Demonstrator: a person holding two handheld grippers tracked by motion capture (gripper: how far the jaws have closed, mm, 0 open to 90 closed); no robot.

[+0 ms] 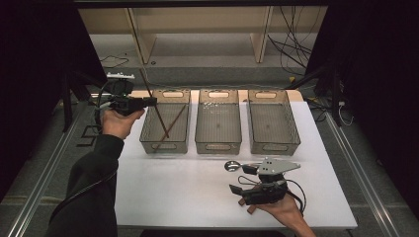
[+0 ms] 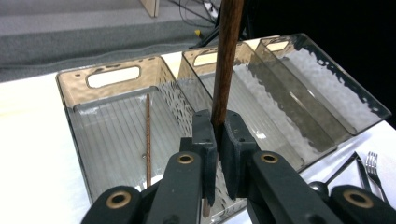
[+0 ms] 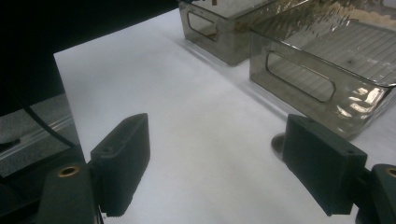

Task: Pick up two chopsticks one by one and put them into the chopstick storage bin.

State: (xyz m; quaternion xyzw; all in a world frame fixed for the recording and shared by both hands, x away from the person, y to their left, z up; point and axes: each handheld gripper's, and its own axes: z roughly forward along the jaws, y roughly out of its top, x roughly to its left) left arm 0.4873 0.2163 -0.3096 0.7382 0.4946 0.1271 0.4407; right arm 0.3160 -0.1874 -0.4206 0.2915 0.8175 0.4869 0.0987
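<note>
Brown wood marks the chopstick that your left gripper clamps between its two black pads; in the left gripper view the stick rises steeply out of the closed jaws and leaves the top edge of the frame. Seen from the high view, your left gripper is raised at the left edge of the table, beside the near-left corner region of the left bin, and the held chopstick slants across that bin's rim. A second chopstick lies diagonally on the ribbed floor of the left bin, apart from the held one. The middle bin and the right bin stand just beside it in one row. Your right gripper rests low near the front edge of the table, its jaws spread wide with only bare white surface between them, as the right gripper view confirms. A spoon lies on the table just beyond that gripper.
</note>
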